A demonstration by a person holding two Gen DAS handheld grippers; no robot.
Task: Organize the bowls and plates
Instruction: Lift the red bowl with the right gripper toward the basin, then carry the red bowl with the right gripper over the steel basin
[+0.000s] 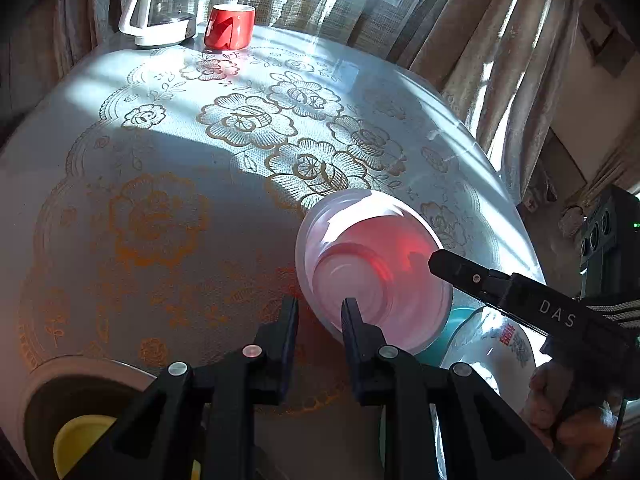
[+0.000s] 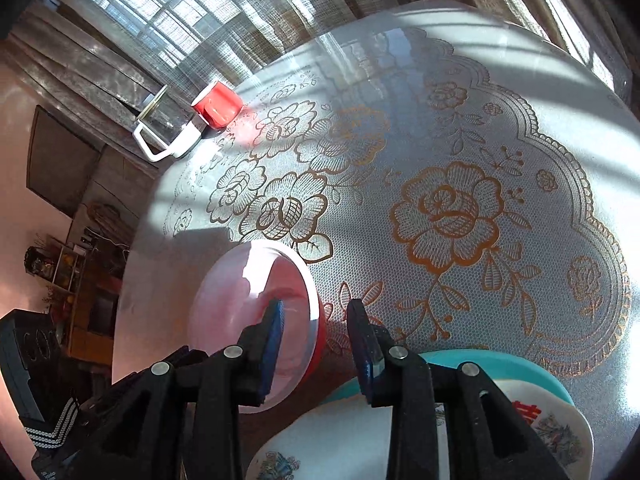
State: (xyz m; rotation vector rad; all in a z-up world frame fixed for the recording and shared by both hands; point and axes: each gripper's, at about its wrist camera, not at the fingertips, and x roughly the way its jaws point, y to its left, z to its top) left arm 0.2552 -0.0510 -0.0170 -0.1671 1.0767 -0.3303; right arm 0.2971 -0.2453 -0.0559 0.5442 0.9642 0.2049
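Observation:
A translucent pink bowl [image 1: 372,268] [image 2: 248,300] rests on the lace-covered table [image 1: 160,184], beside a stack of plates. My left gripper [image 1: 320,316] is open, its jaws standing on either side of the bowl's near-left rim with a gap showing. From the opposite side my right gripper [image 2: 316,332] [image 1: 436,264] also straddles the rim, open, one finger over the bowl's inside and one outside. A white printed plate [image 2: 340,432] [image 1: 500,344] lies on a teal plate [image 2: 480,360] [image 1: 452,320] under the right gripper.
A red mug [image 1: 230,26] [image 2: 218,108] and a glass jug with a white handle [image 1: 164,8] [image 2: 168,128] stand at the far edge by the curtains. A brown bowl with something yellow in it [image 1: 80,400] sits near the left gripper. A hand [image 1: 560,412] holds the right gripper.

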